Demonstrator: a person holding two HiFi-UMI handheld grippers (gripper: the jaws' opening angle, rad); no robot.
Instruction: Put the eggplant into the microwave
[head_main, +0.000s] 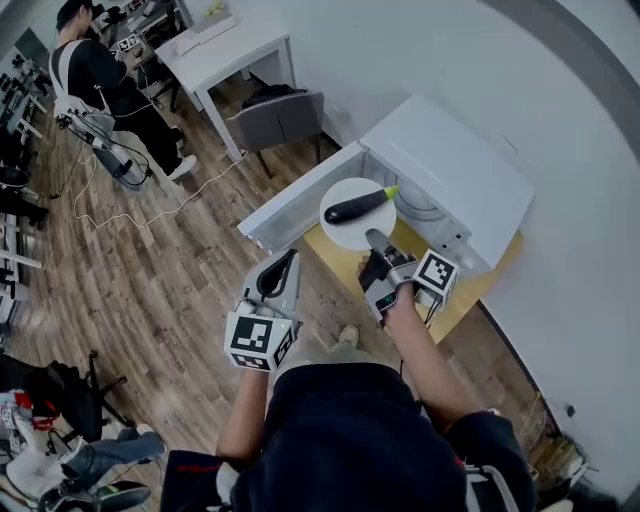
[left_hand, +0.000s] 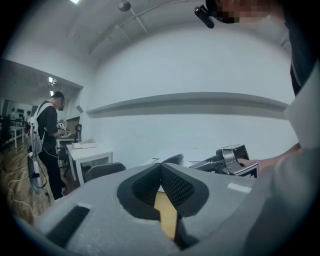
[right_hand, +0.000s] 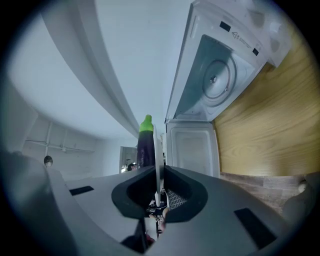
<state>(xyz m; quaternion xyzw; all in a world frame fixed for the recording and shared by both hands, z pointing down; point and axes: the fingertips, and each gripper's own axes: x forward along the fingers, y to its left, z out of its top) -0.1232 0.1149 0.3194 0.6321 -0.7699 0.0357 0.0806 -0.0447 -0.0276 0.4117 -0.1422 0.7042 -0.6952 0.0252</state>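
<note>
Fingers clamped, the right gripper (head_main: 372, 240) reaches almost level toward the open microwave (head_main: 450, 170) on the tabletop (head_main: 478, 292). It grips the plate (head_main: 345, 230) by its rim and flat, evidently so the eggplant (head_main: 358, 206) lying on it rides in without rolling. Left gripper (head_main: 290, 258) hangs alongside, fingers shut on nothing, apparently kept clear of the door (head_main: 295, 205).

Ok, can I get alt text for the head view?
From above, the right claw grips the rim of a white plate carrying an eggplant, held before the open white microwave on a wooden table. The left claw hangs shut and empty over the wood floor.
</note>
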